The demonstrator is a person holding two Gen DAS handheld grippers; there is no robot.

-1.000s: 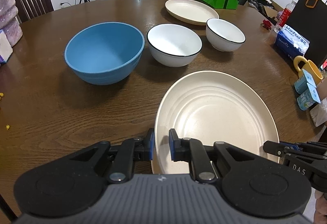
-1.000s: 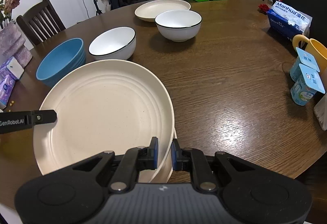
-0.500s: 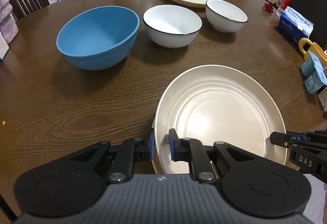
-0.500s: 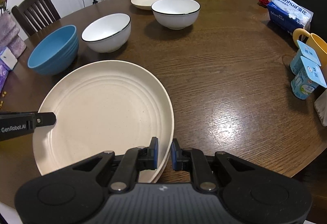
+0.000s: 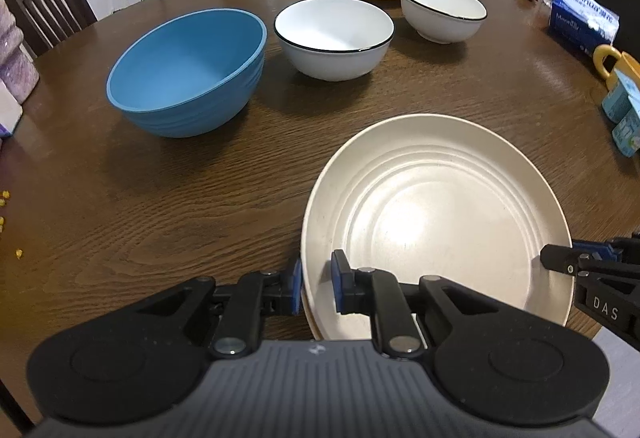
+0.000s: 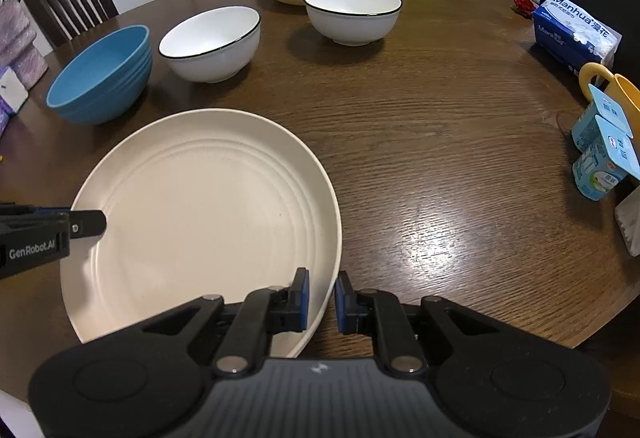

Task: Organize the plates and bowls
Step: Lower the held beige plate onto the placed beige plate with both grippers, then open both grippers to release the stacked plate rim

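Lowered since before: round ridged cream plate (image 5: 436, 214) on grained wood

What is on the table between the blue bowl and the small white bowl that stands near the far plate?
The larger white bowl sits between the blue bowl and the smaller white bowl; the left wrist view shows it.

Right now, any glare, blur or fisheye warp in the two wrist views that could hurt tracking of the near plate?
Left wrist view: a bright glare patch washes out the middle of the near plate, rim sharp, the table edge bows strongly. Right wrist view: the plate is evenly lit, glare sits on the bare table beside it, edges curved by the lens; no motion blur in either.
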